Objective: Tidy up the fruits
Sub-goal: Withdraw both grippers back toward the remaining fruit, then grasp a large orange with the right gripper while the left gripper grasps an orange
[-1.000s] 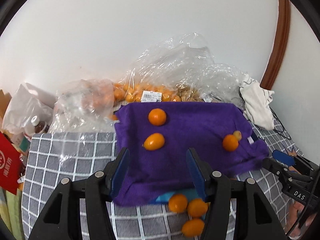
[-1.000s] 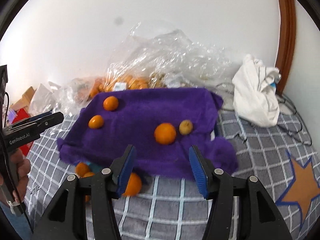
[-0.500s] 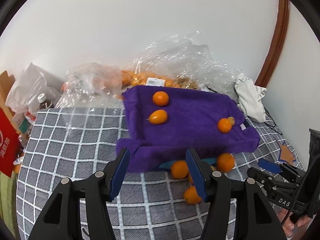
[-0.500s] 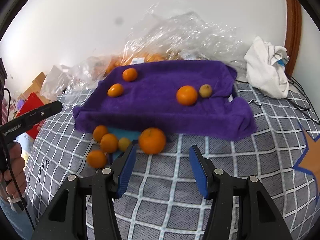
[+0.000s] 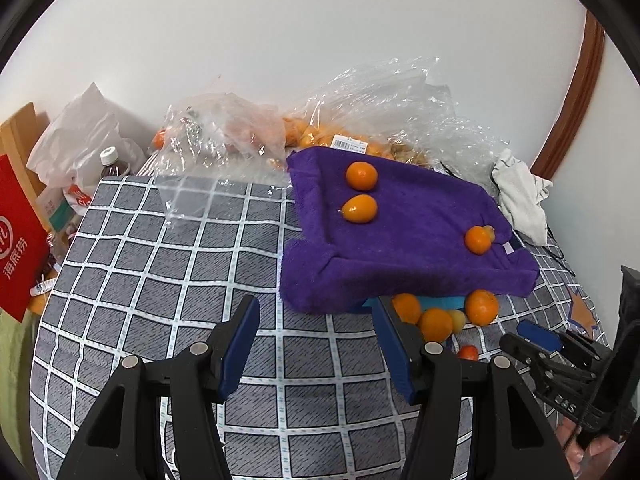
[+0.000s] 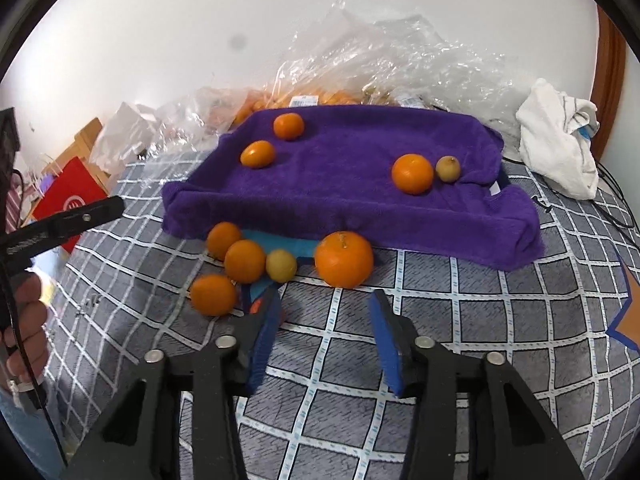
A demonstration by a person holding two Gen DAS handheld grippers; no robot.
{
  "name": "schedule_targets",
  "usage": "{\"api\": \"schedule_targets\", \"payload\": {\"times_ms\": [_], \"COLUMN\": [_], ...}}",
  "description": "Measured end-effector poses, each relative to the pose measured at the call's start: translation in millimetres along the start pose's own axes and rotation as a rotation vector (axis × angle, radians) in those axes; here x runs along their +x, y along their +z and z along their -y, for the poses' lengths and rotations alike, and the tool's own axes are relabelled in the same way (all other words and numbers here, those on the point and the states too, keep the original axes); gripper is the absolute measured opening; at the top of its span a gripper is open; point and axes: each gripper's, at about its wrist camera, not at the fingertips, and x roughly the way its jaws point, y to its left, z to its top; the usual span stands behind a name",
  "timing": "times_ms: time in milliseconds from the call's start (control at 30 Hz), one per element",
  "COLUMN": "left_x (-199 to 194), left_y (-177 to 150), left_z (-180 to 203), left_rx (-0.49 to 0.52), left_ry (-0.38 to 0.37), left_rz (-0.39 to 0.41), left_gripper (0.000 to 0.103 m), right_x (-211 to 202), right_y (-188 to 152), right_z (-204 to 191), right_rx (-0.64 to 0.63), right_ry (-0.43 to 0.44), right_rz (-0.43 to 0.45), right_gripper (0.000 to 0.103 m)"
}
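A purple towel (image 6: 344,184) lies over a tray on the checked cloth and carries two oranges at its far left (image 6: 289,125), one orange (image 6: 412,173) and a small yellowish fruit (image 6: 447,168) at its right. Several loose fruits lie in front of the towel: a large orange (image 6: 343,259), smaller oranges (image 6: 244,261) and a yellowish one (image 6: 281,265). My right gripper (image 6: 324,304) is open and empty just in front of the large orange. My left gripper (image 5: 316,308) is open and empty near the towel's front left corner (image 5: 308,292).
Clear plastic bags of fruit (image 5: 360,128) lie against the wall behind the towel. A white cloth (image 6: 560,136) lies at the right. A red packet (image 5: 16,236), a bottle (image 5: 112,160) and bags stand at the left edge. A blue sheet (image 6: 280,244) shows under the towel.
Both grippers have pulled back and away from the towel. The loose fruits in front of the towel have come into full view. Both stay open.
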Motion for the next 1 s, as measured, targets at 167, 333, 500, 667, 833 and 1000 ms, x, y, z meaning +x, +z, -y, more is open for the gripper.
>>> {"api": "schedule_targets", "payload": {"times_ms": [167, 333, 500, 667, 833, 1000], "left_x": [4, 11, 16, 22, 29, 43], "left_y": [-2, -2, -2, 1, 2, 3], "left_z": [-2, -3, -2, 1, 13, 34], "left_rx": [0.004, 0.009, 0.016, 0.011, 0.015, 0.027], "left_ry": [0.004, 0.001, -0.015, -0.037, -0.075, -0.114], "left_rz": [-0.007, -0.017, -0.024, -0.033, -0.047, -0.076], "left_gripper": [0.056, 0.056, 0.056, 0.056, 0.056, 0.056], "right_x": [17, 34, 47, 59, 54, 33], "right_y": [11, 21, 24, 24, 22, 16], "right_z": [6, 7, 5, 3, 6, 19], "right_rx": [0.005, -0.008, -0.027, -0.037, -0.027, -0.014], "right_ry": [-0.034, -0.041, -0.045, -0.039, -0.023, -0.031], "right_rz": [-0.007, -0.018, -0.031, -0.056, -0.050, -0.020], "right_gripper": [0.043, 0.043, 0.044, 0.044, 0.041, 0.041]}}
